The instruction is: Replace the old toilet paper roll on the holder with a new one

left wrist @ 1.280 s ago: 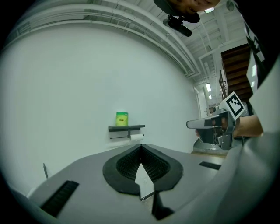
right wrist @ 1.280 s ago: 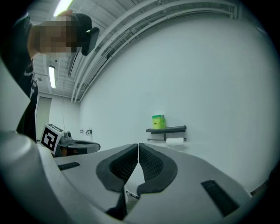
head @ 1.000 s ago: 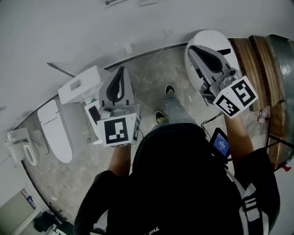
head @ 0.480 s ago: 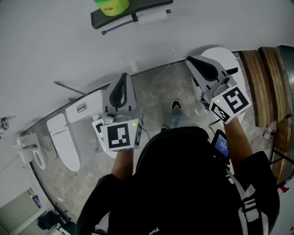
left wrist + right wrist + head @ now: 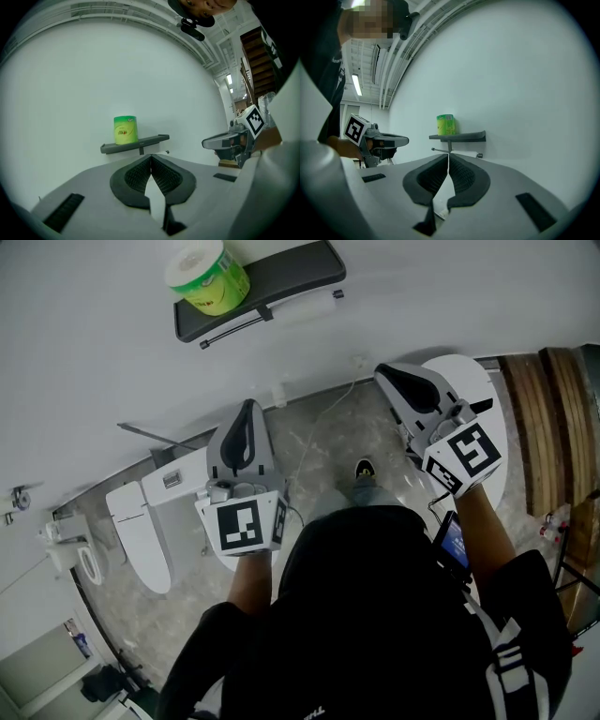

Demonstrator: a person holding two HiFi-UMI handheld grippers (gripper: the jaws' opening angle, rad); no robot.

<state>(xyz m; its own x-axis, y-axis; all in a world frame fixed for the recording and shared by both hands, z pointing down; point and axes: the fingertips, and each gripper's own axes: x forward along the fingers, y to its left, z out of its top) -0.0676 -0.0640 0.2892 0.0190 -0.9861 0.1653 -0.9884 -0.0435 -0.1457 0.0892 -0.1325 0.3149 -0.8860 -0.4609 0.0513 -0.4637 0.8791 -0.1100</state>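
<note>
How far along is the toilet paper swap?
Nothing looks done yet. The old roll hangs on the bar under the shelf, and the new green-wrapped roll stands on top of the shelf. In hand: nothing. The left gripper and right gripper are shut, empty and short of the shelf. Left to do: remove the old roll and fit the new one.

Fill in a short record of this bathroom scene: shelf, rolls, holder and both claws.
Shelf: dark, fixed to the wall
New roll: green-wrapped, upright on the shelf's left end
Holder: bar under the shelf, white roll on it
Left claw: shut, empty, pointing at the wall
Right claw: shut, empty, apart from the holder
</note>
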